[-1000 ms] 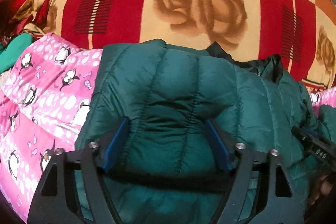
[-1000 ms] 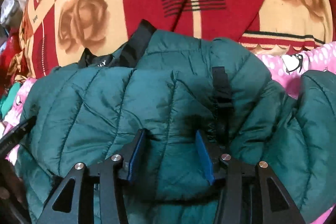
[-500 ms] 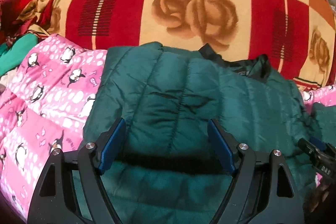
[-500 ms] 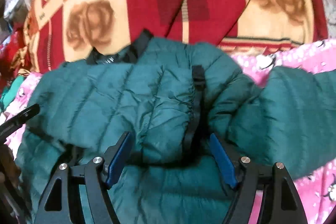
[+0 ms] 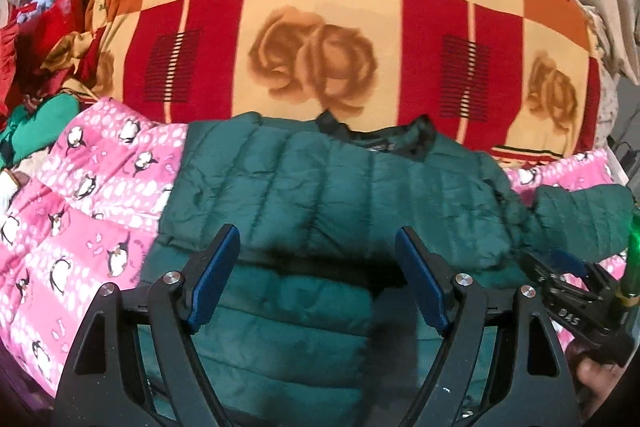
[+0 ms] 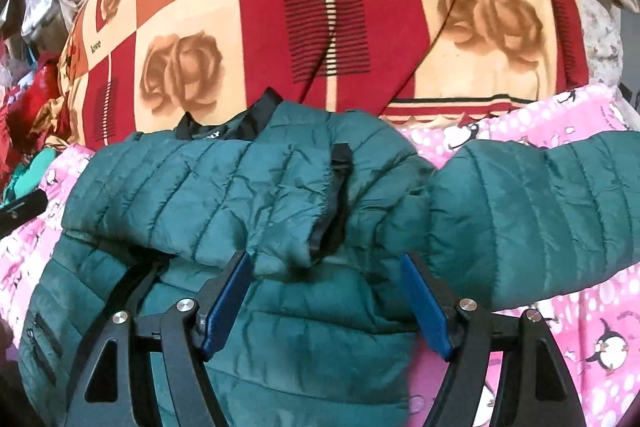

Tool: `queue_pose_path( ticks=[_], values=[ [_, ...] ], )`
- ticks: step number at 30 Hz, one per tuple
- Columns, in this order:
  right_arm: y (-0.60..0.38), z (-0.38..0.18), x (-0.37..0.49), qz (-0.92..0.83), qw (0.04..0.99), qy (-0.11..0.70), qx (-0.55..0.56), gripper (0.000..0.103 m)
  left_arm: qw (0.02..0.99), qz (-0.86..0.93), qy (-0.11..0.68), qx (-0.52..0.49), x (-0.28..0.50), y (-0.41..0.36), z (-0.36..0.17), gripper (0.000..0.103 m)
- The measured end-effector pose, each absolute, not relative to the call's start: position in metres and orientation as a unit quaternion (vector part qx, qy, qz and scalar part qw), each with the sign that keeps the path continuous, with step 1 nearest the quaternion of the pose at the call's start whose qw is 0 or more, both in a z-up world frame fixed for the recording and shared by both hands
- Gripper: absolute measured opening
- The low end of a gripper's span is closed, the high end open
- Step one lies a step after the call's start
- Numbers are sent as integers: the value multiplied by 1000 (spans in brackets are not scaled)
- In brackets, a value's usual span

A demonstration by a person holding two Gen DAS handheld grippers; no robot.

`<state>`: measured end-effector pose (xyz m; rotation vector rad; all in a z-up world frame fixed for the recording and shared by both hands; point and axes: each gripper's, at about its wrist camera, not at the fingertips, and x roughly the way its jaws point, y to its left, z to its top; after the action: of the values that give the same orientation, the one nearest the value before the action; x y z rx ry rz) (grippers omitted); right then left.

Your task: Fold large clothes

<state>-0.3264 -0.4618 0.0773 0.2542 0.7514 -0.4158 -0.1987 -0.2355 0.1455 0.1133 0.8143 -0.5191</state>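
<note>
A dark green quilted puffer jacket [image 5: 328, 187] lies on a pink penguin-print quilt [image 5: 92, 195]. One sleeve is folded across its body. The other sleeve [image 6: 540, 219] sticks out to the right. Its black collar [image 6: 240, 123] points away from me. My left gripper [image 5: 318, 247] is open and empty, just above the jacket's folded edge. My right gripper [image 6: 326, 267] is open and empty over the jacket near the cuff of the folded sleeve. The right gripper also shows at the right edge of the left wrist view [image 5: 576, 291].
A big red, orange and cream rose-print blanket [image 5: 320, 39] is heaped behind the jacket. Red and green clothes [image 5: 44, 67] are piled at the far left. The pink quilt [image 6: 580, 327] extends to the right and front.
Both grippers have opened, let go of the jacket and pulled back and up. The jacket now lies further from both cameras, with the sleeve laid across it.
</note>
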Motion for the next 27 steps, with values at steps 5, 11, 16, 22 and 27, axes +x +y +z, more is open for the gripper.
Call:
queue_pose_path(
  ticks=[5, 11, 16, 22, 27],
  values=[
    [-471, 78, -330, -201, 901, 357, 140, 77, 874, -264, 405, 55, -203, -254, 135, 80],
    [-477, 70, -324, -215, 898, 358, 135, 82, 871, -266, 401, 98, -190, -272, 110, 80],
    [-483, 63, -310, -210, 900, 353, 143, 82, 888, -242, 371, 121, -173, -266, 96, 80],
    [-484, 56, -300, -206, 906, 345, 133, 82, 878, -253, 391, 110, -142, -265, 76, 80],
    [-489, 51, -299, -209, 904, 345, 140, 82, 875, -250, 406, 81, -128, -261, 67, 80]
  ],
)
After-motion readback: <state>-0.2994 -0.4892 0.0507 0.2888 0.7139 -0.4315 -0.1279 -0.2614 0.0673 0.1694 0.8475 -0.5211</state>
